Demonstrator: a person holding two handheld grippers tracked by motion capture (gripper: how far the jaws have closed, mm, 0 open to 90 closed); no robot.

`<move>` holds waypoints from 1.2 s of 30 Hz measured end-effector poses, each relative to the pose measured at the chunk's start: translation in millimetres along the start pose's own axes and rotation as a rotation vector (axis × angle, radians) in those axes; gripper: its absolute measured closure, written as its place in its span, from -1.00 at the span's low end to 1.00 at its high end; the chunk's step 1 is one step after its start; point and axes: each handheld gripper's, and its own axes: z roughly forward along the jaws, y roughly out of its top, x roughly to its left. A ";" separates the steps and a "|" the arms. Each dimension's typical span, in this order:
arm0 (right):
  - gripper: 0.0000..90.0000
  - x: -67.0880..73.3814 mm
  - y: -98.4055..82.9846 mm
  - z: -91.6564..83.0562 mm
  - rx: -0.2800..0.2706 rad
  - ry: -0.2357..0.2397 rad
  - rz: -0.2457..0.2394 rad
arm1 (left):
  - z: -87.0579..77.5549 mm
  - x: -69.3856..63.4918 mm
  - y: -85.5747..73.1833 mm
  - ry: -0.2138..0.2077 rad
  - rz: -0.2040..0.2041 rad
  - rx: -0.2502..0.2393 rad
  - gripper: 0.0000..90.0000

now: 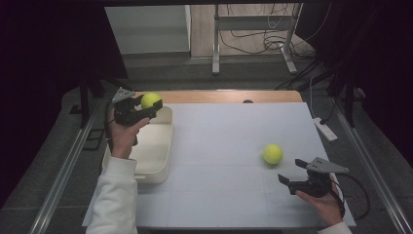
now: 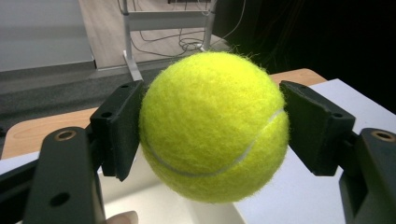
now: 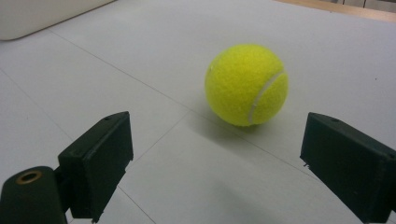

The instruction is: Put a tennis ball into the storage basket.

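Two tennis balls: one (image 2: pixel 212 126) hiding the bin's (image 1: pixel 160 168) far rim, other (image 1: pixel 272 153) loose.

The left gripper (image 2: pixel 212 126) has its two black jaws pressed against either side of a fuzzy yellow tennis ball (image 2: pixel 212 123). Below the ball lies a white bin's (image 2: pixel 159 205) interior, beside the white counter (image 2: pixel 299 196). A fingertip (image 2: pixel 122 218) shows at the bottom edge.
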 end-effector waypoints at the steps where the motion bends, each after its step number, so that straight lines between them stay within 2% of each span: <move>1: -0.79 0.0 0.0 0.0 0.000 0.000 0.000 | 0.3 1.1 -0.4 0.002 -0.003 0.002 -0.40; 6: -0.79 0.0 0.1 0.0 -0.001 -0.001 0.001 | 0.4 4.7 -1.9 0.014 -0.007 0.009 -0.40; 14: -0.79 0.4 0.1 0.3 0.001 -0.001 0.001 | -0.6 18.6 -6.5 0.072 -0.023 0.033 -0.40; 22: -0.79 0.2 0.0 0.5 0.002 0.000 0.001 | 1.1 28.6 -11.1 0.094 -0.042 0.055 -0.40; 36: -0.79 0.1 -0.2 0.5 0.003 0.000 0.001 | 9.6 37.9 -18.7 0.128 -0.044 0.107 -0.40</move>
